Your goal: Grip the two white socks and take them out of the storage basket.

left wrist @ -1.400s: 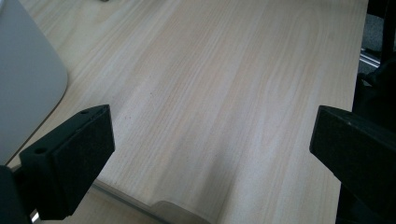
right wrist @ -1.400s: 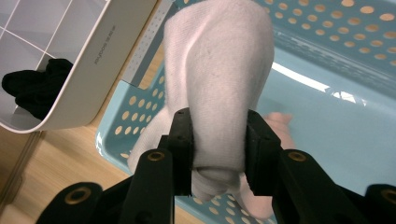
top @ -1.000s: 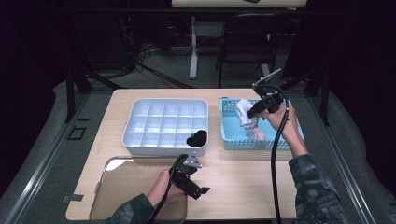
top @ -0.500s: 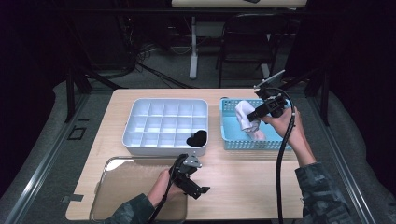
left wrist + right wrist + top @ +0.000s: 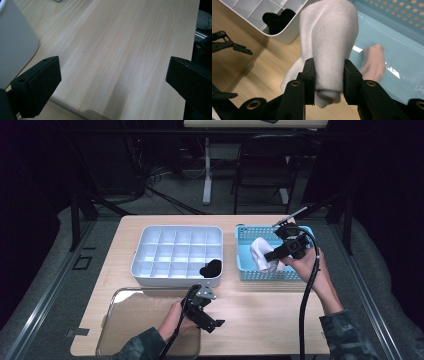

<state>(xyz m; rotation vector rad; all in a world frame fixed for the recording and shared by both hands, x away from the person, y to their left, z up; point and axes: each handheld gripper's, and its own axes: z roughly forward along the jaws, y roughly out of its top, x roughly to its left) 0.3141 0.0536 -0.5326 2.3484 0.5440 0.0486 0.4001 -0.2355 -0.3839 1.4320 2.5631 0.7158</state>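
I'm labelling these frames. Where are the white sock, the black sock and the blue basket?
white sock [image 5: 329, 42], right gripper view, its bulging middle above the jaws.
black sock [image 5: 211, 268], high view, its middle, in the divided tray.
blue basket [image 5: 270, 275], high view, its near wall.

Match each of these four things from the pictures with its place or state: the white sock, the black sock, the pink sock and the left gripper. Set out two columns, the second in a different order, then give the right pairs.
Column 1
1. white sock
2. black sock
3. pink sock
4. left gripper

Column 2
A. lying on the floor of the blue basket
B. jaws wide apart over the bare wooden table
C. clamped between the jaws of the right gripper
D. in a corner compartment of the white divided tray

Pairs: 1-C, 2-D, 3-A, 4-B
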